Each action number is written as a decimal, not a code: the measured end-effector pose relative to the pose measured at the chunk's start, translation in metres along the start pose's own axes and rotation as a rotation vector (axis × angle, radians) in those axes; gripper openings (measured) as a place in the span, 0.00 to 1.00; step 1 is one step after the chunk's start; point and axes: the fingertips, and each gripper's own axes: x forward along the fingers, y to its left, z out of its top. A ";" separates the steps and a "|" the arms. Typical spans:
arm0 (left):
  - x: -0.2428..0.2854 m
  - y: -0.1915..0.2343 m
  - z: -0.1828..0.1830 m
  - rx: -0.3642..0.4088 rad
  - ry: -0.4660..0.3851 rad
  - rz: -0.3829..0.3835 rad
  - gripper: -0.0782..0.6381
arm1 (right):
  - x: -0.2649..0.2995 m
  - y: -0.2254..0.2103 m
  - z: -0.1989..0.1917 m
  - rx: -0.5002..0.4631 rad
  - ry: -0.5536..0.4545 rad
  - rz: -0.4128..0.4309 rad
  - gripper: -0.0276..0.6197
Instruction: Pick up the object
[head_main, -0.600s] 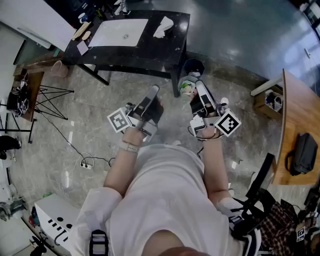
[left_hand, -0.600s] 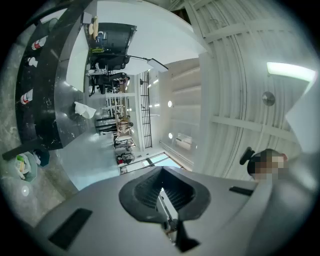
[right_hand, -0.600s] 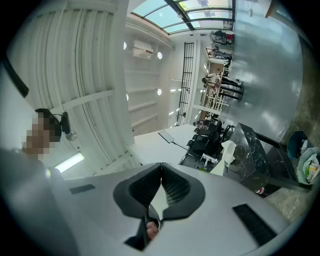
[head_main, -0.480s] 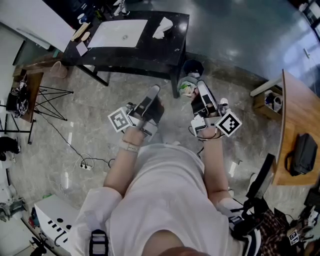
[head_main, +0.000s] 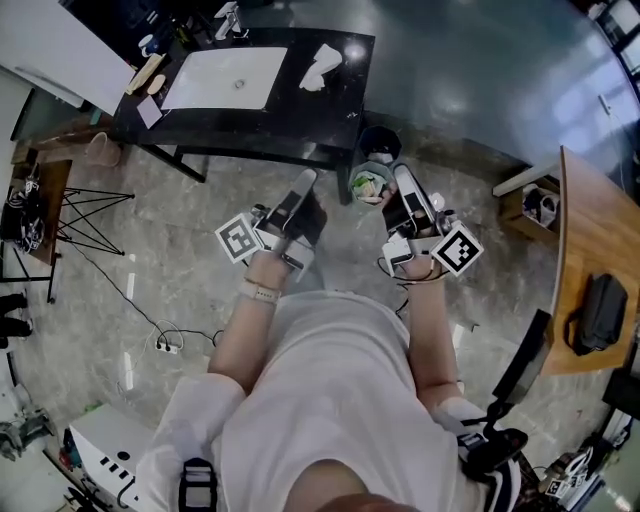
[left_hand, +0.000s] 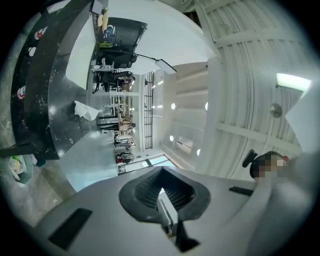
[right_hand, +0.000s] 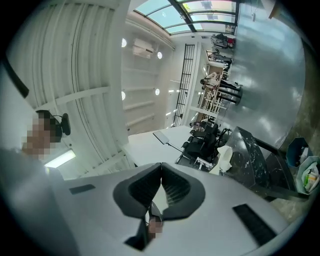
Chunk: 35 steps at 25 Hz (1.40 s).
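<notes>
Nearest the camera, at lower centre of the head view, the person stands on the stone floor (head_main: 180, 250) with both arms held forward. The left tool (head_main: 306, 181) is fully closed, its pads meeting with nothing between them; its own view shows an empty pinch aimed up into the room. The right tool (head_main: 401, 173) is likewise closed and empty, its pads together in its own view. Just beyond and between the two tools, a lined waste bin (head_main: 371, 185) stands on the floor beside a leg of the desk. Further off, at upper left of the frame, is the black desk (head_main: 320, 125). It carries a white sheet (head_main: 226, 77) and, to the right of that, a crumpled white item (head_main: 322, 65) toward the far right corner. Small articles at the desk's left end are too small to identify. The task names no particular object; the crumpled white item is judged the likeliest candidate, and it lies well apart from both tools. Assessment: it appears to be tissue or thin cloth, hence very light, soft and compressible, neither fragile nor slippery. A pinch on a raised fold at its top should suffice, as it will deform rather than resist. Either tool must first be opened and carried forward over the desk.
</notes>
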 end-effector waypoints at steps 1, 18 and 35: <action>0.004 0.006 0.009 -0.005 0.000 0.000 0.12 | 0.009 -0.007 0.000 0.004 0.000 -0.007 0.08; 0.071 0.123 0.185 -0.097 0.020 0.085 0.12 | 0.179 -0.112 -0.010 0.033 0.028 -0.151 0.08; 0.102 0.203 0.269 -0.067 0.169 0.171 0.12 | 0.269 -0.169 -0.024 -0.004 0.014 -0.289 0.08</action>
